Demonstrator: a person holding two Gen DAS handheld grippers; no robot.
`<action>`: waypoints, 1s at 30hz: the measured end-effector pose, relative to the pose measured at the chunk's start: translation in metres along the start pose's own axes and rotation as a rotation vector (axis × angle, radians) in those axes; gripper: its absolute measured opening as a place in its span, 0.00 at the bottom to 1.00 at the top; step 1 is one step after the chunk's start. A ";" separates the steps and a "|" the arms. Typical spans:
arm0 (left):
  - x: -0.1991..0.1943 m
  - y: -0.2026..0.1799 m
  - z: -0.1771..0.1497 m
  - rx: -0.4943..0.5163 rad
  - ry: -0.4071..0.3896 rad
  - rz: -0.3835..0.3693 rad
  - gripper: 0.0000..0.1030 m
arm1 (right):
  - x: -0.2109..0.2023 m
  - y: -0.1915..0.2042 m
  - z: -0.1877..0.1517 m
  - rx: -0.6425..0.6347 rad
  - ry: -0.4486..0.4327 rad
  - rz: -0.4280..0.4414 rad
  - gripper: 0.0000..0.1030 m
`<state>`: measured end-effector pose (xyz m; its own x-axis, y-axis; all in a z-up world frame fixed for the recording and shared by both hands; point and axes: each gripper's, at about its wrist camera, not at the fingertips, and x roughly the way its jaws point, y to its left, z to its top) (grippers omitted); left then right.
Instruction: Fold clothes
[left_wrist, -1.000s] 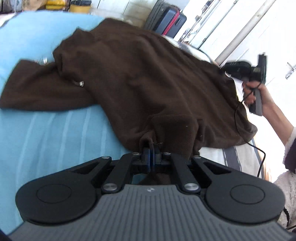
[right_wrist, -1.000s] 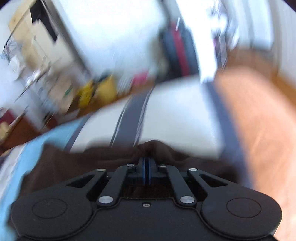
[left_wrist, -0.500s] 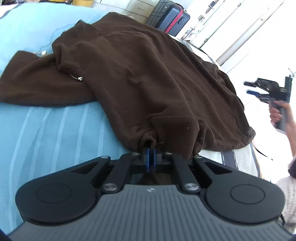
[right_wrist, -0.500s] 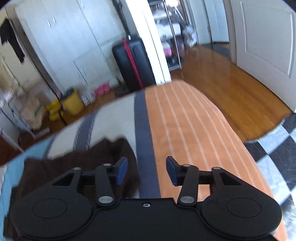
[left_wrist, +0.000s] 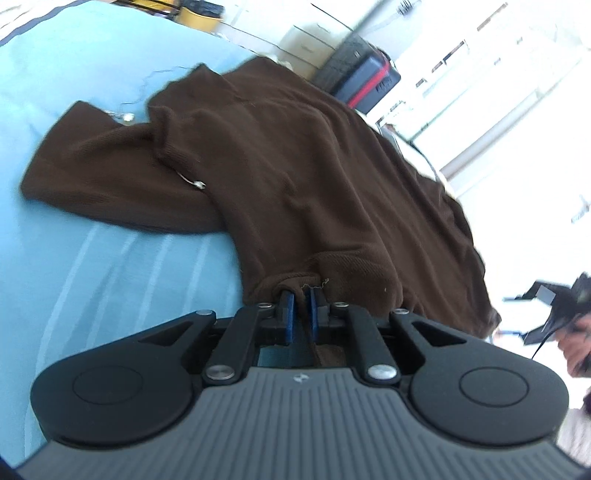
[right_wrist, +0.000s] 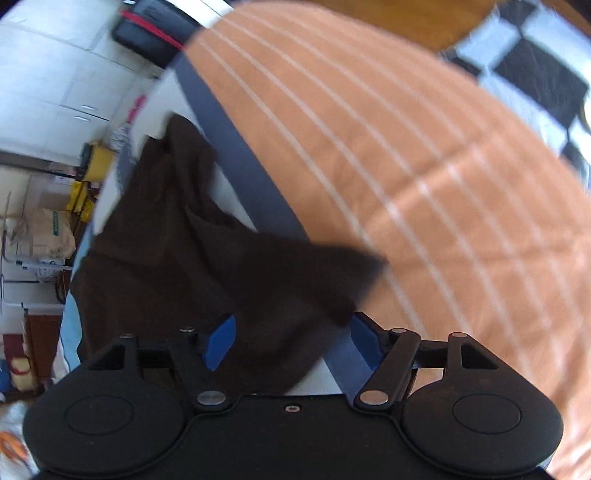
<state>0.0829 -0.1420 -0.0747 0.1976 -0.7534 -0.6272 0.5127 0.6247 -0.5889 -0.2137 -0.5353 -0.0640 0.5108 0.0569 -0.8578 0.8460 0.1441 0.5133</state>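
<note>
While the brown sweater lies spread on the striped bed, its hem is pinched by the left gripper, fingers clenched on the cloth. The right gripper has just been opened; a corner lies between its fingers, ungripped. A fresh grasp is judged next. Only the right view shows the orange stripes.

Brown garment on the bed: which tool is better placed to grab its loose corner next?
Right. The right tool has just opened wide right over the garment corner, pads not pressing. The left tool is occupied, shut on the hem.
</note>
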 end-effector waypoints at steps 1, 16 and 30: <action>-0.002 0.003 0.001 -0.017 -0.012 -0.003 0.10 | 0.005 -0.003 -0.001 0.025 -0.003 -0.001 0.71; -0.014 -0.034 -0.016 0.151 0.001 -0.227 0.01 | -0.046 0.070 -0.036 -0.456 -0.512 -0.387 0.06; -0.016 -0.071 -0.035 0.287 0.127 -0.532 0.02 | -0.038 0.053 -0.019 -0.509 -0.485 -0.672 0.14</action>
<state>0.0143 -0.1673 -0.0407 -0.2388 -0.9052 -0.3516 0.7218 0.0767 -0.6878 -0.1909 -0.5107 -0.0044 0.0494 -0.5904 -0.8056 0.8752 0.4141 -0.2499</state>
